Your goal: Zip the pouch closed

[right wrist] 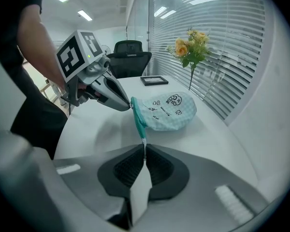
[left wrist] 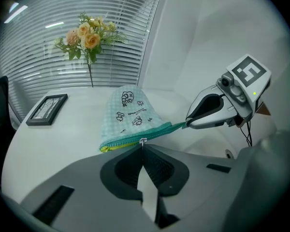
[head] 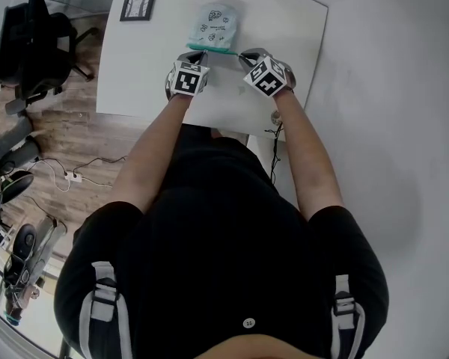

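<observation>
A mint checked pouch [head: 215,22] with small cartoon prints lies on the white table [head: 142,66], its teal zipper edge [head: 214,49] facing me. In the left gripper view my left gripper [left wrist: 143,146] is shut on the small metal zipper pull [left wrist: 143,140]. Left of the pull the mouth gapes and shows yellow lining [left wrist: 106,147]; right of it the zipper is joined. My right gripper [right wrist: 144,149] is shut on the pouch's end tab [right wrist: 144,140] and holds the edge taut. Both grippers [head: 197,54] [head: 245,54] sit at the two ends of the zipper.
A framed picture [head: 138,2] lies at the table's far left corner. A vase of flowers [left wrist: 89,37] stands behind the pouch by the window blinds. A black office chair [head: 34,43] is off the table's left side. A cable [head: 275,137] hangs at the near edge.
</observation>
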`<state>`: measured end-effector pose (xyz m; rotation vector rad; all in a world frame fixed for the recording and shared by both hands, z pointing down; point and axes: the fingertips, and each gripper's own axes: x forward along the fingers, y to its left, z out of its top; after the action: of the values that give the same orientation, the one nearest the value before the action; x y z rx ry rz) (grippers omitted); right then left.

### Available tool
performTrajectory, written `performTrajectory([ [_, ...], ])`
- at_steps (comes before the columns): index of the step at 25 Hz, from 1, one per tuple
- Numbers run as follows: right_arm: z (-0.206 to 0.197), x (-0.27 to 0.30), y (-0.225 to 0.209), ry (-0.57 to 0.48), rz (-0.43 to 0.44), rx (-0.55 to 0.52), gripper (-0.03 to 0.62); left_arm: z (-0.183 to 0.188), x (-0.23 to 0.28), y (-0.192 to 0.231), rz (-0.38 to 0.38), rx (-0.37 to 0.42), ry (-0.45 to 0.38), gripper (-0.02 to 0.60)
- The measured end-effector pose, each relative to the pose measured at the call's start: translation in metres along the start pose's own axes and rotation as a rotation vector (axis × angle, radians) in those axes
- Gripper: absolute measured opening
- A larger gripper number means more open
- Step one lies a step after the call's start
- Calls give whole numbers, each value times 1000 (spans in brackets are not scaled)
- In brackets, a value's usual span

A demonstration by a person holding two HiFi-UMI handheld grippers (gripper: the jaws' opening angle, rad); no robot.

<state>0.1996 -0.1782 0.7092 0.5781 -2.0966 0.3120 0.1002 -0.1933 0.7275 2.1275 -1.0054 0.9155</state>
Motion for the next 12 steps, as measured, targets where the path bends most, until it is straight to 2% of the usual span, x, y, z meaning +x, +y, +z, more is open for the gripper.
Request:
performTrajectory([
  [12,-7,-3,-6,19,-22,17,25,-8,-10,28,52,-24,5,9],
])
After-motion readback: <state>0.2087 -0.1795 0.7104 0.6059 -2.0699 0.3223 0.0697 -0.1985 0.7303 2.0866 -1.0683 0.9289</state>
